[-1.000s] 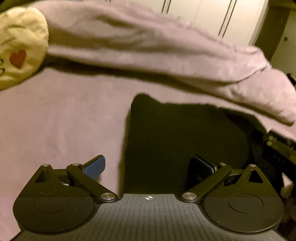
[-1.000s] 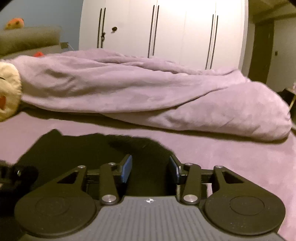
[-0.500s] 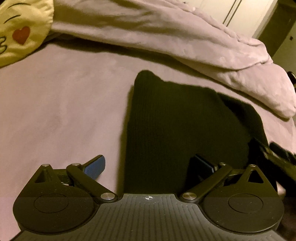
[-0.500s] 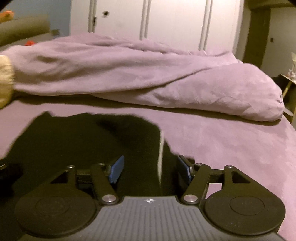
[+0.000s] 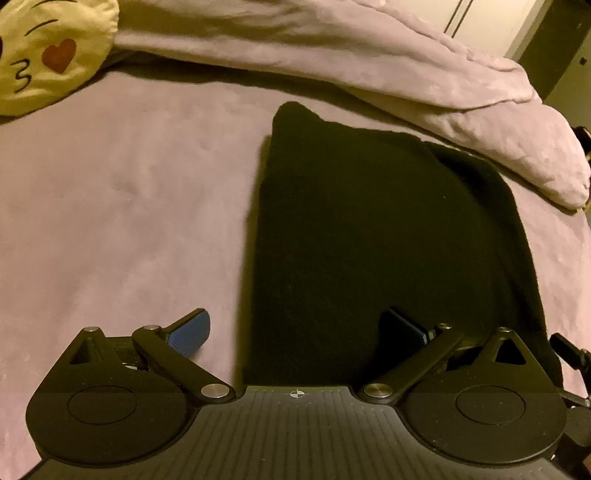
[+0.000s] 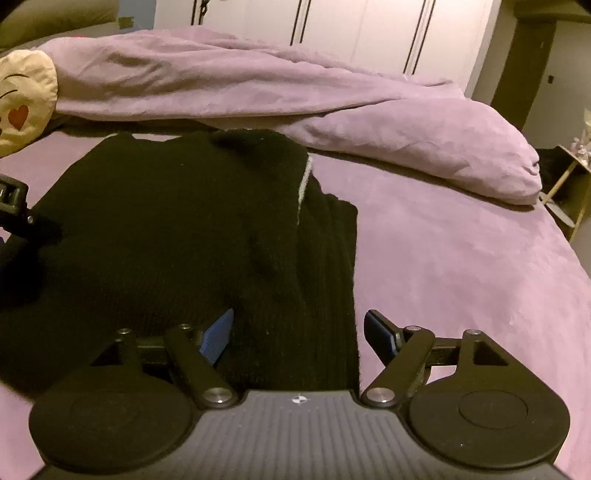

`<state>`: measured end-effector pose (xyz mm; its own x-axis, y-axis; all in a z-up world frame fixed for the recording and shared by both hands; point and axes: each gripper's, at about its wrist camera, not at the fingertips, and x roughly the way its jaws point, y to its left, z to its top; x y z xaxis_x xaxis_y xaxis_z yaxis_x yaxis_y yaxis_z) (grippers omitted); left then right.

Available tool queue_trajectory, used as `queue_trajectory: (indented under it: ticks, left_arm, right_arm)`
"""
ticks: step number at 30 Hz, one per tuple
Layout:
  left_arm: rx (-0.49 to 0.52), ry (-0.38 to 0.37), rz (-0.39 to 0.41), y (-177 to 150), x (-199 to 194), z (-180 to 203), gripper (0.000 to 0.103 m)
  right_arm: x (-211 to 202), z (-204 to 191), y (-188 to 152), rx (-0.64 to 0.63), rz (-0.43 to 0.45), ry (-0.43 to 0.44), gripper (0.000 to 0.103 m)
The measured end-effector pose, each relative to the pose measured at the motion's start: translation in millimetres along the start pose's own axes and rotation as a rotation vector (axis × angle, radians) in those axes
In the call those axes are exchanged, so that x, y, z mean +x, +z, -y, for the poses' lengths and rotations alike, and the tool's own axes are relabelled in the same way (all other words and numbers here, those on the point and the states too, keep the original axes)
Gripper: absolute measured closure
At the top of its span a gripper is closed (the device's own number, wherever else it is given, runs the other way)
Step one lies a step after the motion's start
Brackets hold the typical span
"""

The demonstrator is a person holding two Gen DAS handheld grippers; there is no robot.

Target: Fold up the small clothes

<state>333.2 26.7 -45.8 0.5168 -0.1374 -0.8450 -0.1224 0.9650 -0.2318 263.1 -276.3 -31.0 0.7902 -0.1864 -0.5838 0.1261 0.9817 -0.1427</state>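
Black knit garment (image 6: 177,236) lies folded flat on the purple bed (image 5: 110,206); bunched purple duvet (image 6: 258,85) along the far side; yellow emoji cushion (image 5: 48,51) at far left, partly cut off; white wardrobe doors (image 6: 369,29) beyond. Left tool (image 5: 299,330) jaws wide, nothing gripped, straddling the garment's left edge. Right tool (image 6: 299,334) jaws just been opening, now wide; garment's right edge between them, unpressed. Garment's folds hard to read in the dark knit.

Black ribbed garment (image 6: 166,229), purple bedsheet (image 5: 110,206) — yellow cushion (image 5: 48,51)
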Motion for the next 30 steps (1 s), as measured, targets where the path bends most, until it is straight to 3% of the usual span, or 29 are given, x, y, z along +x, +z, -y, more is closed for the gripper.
queue_trajectory:
  ticks: [10, 20, 24, 28, 30]
  left_arm:
    - [0.061, -0.005, -0.026, -25.7, -9.7, 0.3, 0.0]
    - [0.018, -0.002, -0.036, -49.9, -27.7, -8.4, 0.0]
    - [0.001, -0.023, -0.04, -76.3, -33.1, -19.6, 0.0]
    - [0.02, -0.011, -0.059, -100.1, -28.8, -21.6, 0.0]
    - [0.049, -0.003, -0.029, -106.2, -29.2, -19.5, 0.0]
  right_arm:
    - [-27.1, 3.0, -29.5, 0.004, -0.035, -0.005, 0.025]
    - [-44.1, 4.1, -28.4, 0.011, -0.064, 0.039, 0.024]
    - [-56.7, 16.8, -36.7, 0.181, -0.075, 0.174, 0.027]
    - [-58.0, 32.6, -50.8, 0.454, -0.109, 0.325, 0.045]
    - [-54.0, 37.4, -57.5, 0.539, -0.118, 0.336, 0.045]
